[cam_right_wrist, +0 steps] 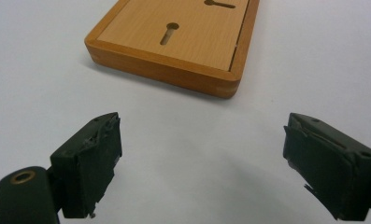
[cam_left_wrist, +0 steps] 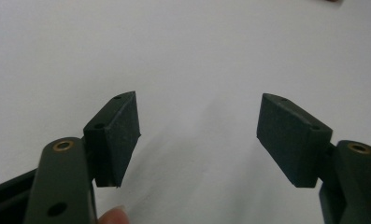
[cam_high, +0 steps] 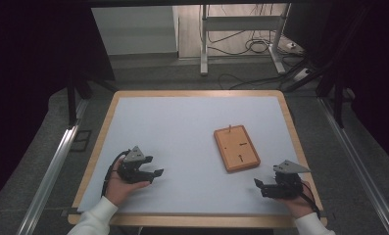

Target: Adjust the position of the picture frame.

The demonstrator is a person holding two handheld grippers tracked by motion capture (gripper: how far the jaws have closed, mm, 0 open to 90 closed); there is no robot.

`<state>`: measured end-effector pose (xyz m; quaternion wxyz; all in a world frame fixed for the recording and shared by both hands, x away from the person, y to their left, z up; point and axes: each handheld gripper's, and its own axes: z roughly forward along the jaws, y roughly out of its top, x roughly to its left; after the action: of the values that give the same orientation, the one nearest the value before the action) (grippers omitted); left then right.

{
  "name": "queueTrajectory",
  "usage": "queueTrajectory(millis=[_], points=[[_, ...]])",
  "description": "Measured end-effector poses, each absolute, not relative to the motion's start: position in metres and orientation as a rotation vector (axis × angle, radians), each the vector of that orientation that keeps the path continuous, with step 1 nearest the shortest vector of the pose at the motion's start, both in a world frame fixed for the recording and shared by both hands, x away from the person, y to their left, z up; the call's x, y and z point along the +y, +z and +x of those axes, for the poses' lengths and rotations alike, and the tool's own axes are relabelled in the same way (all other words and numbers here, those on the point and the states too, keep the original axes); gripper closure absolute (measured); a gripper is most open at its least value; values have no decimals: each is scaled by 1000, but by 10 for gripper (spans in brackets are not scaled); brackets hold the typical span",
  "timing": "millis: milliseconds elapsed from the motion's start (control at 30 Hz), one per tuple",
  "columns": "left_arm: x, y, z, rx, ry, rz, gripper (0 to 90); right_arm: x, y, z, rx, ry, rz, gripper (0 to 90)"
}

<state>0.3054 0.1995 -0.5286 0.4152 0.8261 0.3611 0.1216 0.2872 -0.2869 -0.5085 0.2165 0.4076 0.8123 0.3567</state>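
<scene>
**Inspector:** Report the workpiece first.

**Operator:** I see a flat wooden box (cam_high: 236, 148) lying on the white table surface (cam_high: 182, 132), right of centre, long side running away from me and slightly skewed. Its lid panel carries two keyhole-shaped slots (cam_right_wrist: 168, 33), and a small peg (cam_high: 229, 129) stands up at its far edge. In the right gripper view the near corner of the box faces my jaws, with bare white surface between them and it. Nothing touches the box.

**Inspector:** Right gripper?

**Operator:** My right gripper (cam_high: 258, 183) sits near the front right corner of the table, just beside the near end of the box but apart from it, pointing left across the table. Its jaws stand wide apart with nothing between them; the pads (cam_right_wrist: 96, 161) look worn and chipped at the edges. It holds nothing.

**Inspector:** Left gripper?

**Operator:** My left gripper (cam_high: 154, 166) rests low at the front left of the table, well apart from the box, pointing right. In its own view the jaws are spread wide over bare white surface, and the pads (cam_left_wrist: 120, 133) grip nothing. A fingertip (cam_left_wrist: 113, 216) of the holding hand shows at the bottom edge.

**Inspector:** Surroundings?

**Operator:** A wooden rim (cam_high: 192, 93) frames the table; cables (cam_high: 253, 46) lie on the floor beyond.
</scene>
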Motion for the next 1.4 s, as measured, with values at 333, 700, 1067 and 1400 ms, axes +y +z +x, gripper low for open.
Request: queueTrajectory(millis=[333, 700, 1067, 1400], points=[[198, -532, 307, 888, 296, 2097, 293, -285, -511, 291, 2290, 1017, 1109, 163], [202, -532, 302, 912, 309, 2080, 293, -281, -507, 300, 2283, 1036, 1100, 172], [203, -532, 303, 914, 299, 2083, 293, -270, -495, 310, 2235, 1085, 1031, 220], [202, -529, 304, 903, 296, 2076, 294, -255, -486, 335, 2257, 1086, 1008, 258]])
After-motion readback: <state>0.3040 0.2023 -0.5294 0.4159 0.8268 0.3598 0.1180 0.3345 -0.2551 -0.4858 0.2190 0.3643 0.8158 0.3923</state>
